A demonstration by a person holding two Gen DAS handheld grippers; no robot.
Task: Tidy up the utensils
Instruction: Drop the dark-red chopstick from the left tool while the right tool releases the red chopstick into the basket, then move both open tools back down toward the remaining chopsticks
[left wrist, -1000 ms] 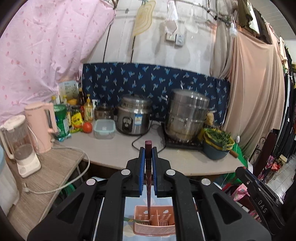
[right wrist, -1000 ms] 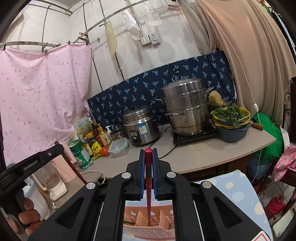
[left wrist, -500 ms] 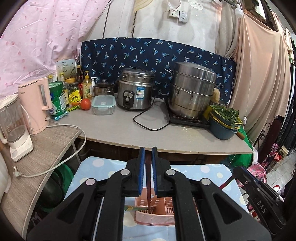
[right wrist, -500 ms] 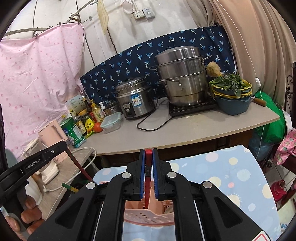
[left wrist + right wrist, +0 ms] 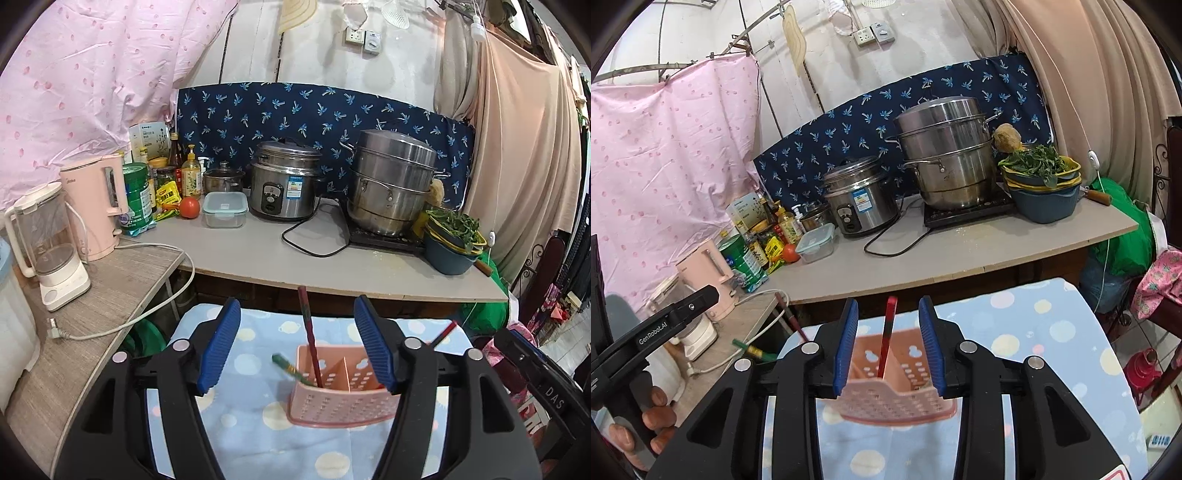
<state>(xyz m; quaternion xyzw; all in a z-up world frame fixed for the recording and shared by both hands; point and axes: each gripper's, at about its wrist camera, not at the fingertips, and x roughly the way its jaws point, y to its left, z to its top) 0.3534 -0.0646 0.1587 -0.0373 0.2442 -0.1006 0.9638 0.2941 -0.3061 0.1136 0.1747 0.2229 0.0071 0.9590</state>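
Observation:
A pink perforated utensil holder (image 5: 343, 387) stands on a blue dotted cloth (image 5: 247, 402); it also shows in the right wrist view (image 5: 894, 387). A dark red chopstick (image 5: 309, 339) leans in its left compartment, beside a green-handled utensil (image 5: 291, 369). My left gripper (image 5: 297, 350) is open, its blue pads wide apart around the chopstick, not touching it. A red chopstick (image 5: 887, 334) stands in the holder between the pads of my right gripper (image 5: 888, 347), which is open and clear of it.
Behind the cloth runs a grey counter (image 5: 266, 258) with a rice cooker (image 5: 284, 184), a steel steamer pot (image 5: 391, 184), a bowl of greens (image 5: 452, 240), bottles and a pink kettle (image 5: 96, 206). A blender (image 5: 48, 247) and a cord lie on the left shelf.
Both grippers were shut on a chopstick held upright over the holder. Both have lowered and opened, and the chopsticks now stand free in the holder.

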